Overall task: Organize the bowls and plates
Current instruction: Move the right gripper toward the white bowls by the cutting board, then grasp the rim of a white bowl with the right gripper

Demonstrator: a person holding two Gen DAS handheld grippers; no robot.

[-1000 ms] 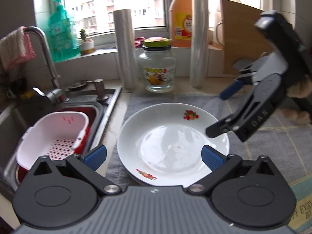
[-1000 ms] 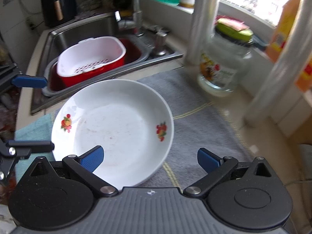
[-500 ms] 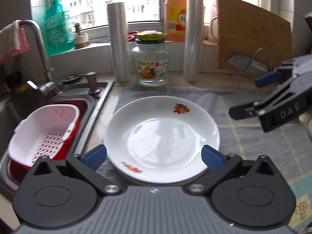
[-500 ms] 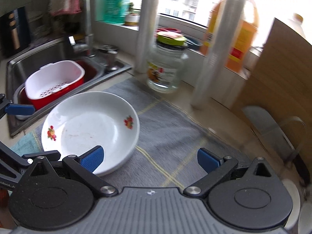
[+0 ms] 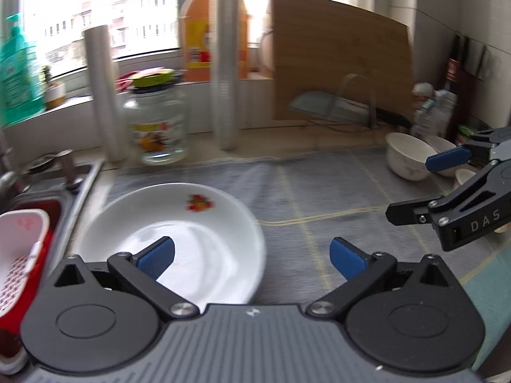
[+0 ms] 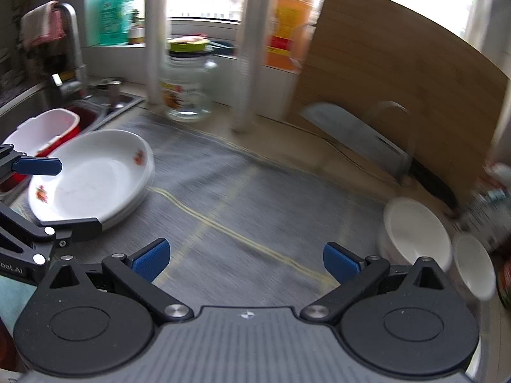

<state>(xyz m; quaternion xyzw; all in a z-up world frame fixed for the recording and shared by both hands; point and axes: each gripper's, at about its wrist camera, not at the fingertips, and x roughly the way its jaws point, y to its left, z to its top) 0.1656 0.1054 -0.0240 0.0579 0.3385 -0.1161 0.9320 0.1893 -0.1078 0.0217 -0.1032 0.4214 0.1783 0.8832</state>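
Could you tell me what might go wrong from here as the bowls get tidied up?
The white bowls sit close together by a knife and bottles, so the open right hand-held gripper could knock something reaching in. The stacked plates lie near the sink edge; the open left hand-held gripper could nudge them toward it.

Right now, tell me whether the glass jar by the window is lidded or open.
Lidded. The glass jar stands upright on the counter with a yellow-green lid covering its mouth; the right wrist view shows the same.

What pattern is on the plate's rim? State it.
White plate with small red-orange fruit motifs on the rim; clearest in the right wrist view.
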